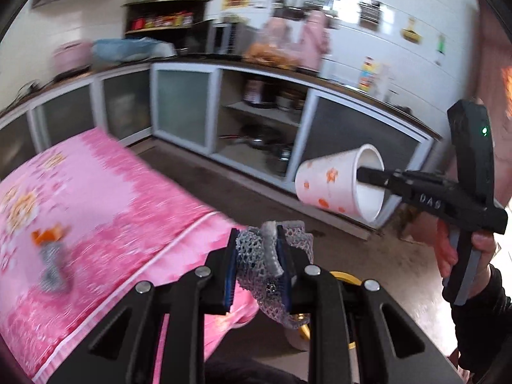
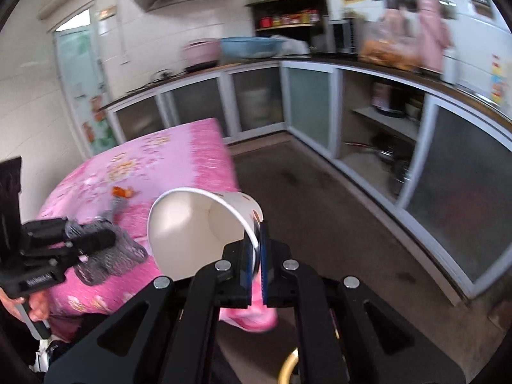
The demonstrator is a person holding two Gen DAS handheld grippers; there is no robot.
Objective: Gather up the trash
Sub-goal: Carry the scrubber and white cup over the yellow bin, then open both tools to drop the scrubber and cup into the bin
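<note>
My left gripper is shut on a grey foam net sleeve and holds it past the corner of the pink-clothed table. My right gripper is shut on the rim of a white paper cup with orange flowers, held on its side above the floor. The cup also shows in the left wrist view, with the right gripper pinching its rim. The net sleeve shows in the right wrist view in the left gripper. An orange and grey wrapper lies blurred on the table; it also shows in the right wrist view.
Kitchen cabinets with frosted doors run along the far walls under a dark counter. An open shelf bay holds pots. A yellow-rimmed object sits low beneath my left gripper. Brown floor lies between table and cabinets.
</note>
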